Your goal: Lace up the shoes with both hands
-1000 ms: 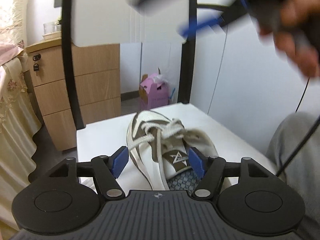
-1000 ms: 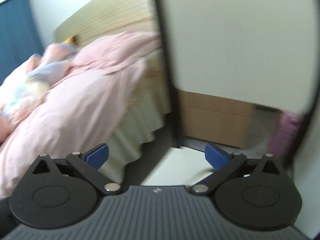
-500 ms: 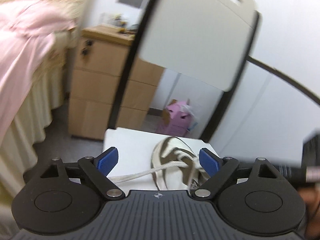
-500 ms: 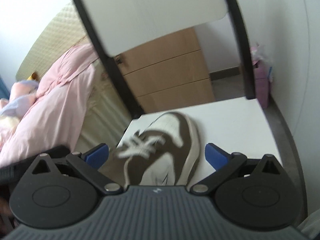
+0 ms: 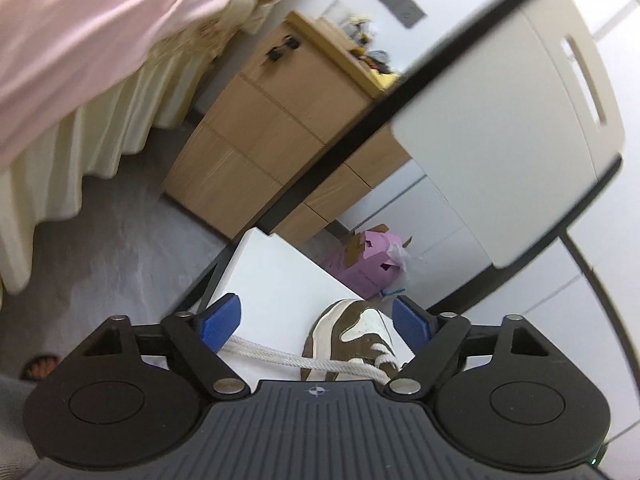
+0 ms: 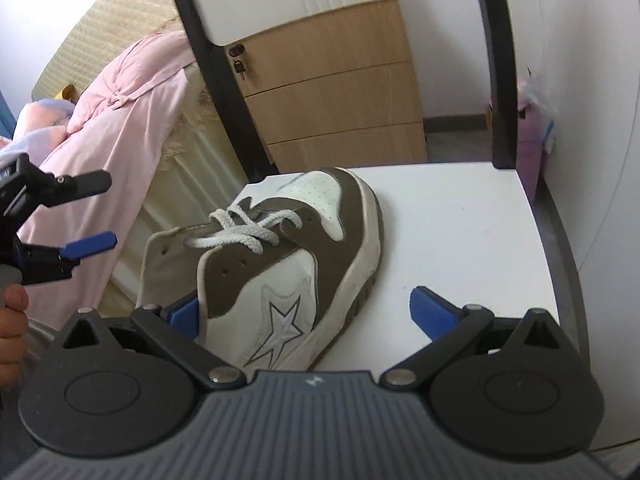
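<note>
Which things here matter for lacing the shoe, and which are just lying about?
For the job: shoe, white lace, left claw, right claw, both open.

Lying about: wooden drawers, pink bedding, pink box.

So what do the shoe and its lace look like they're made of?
Shoe: probably leather or a synthetic, white panels smooth and perforated at the toe, brown parts matte like suede. Lace: woven white cord, likely cotton, with a visible braid.

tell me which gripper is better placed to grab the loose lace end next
Left, probably. The left gripper is open with the white lace running between its blue pads. The right gripper is open around the side of the shoe, away from the lace end.
</note>
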`<move>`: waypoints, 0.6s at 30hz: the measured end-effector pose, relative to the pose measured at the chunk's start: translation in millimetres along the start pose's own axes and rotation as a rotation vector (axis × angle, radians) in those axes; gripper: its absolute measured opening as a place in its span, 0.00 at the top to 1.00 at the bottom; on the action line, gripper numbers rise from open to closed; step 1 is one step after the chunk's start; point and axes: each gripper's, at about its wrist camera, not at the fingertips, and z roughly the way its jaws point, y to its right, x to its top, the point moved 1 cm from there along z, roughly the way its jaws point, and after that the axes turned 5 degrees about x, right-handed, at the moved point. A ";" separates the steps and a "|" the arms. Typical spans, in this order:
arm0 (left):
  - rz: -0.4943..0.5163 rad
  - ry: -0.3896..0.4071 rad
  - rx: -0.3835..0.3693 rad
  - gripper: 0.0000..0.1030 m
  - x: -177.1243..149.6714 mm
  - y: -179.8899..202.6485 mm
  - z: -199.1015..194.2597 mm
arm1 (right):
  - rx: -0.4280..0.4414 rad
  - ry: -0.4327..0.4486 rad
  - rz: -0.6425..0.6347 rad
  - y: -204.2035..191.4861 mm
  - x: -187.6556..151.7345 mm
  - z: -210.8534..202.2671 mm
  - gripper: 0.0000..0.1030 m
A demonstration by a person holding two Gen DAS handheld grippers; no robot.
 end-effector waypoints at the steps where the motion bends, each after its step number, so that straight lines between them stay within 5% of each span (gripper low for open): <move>1: -0.032 -0.007 -0.003 0.22 0.9 -3.8 1.6 | -0.010 0.004 0.003 1.5 -0.1 -2.0 0.00; 6: -0.140 -0.076 0.015 0.41 -1.3 -13.3 20.6 | -0.022 0.008 0.050 8.4 0.4 -3.4 0.00; 18: -0.158 -0.197 0.111 0.42 -17.8 -11.9 52.1 | 0.002 -0.018 0.111 14.5 -4.7 -4.7 0.00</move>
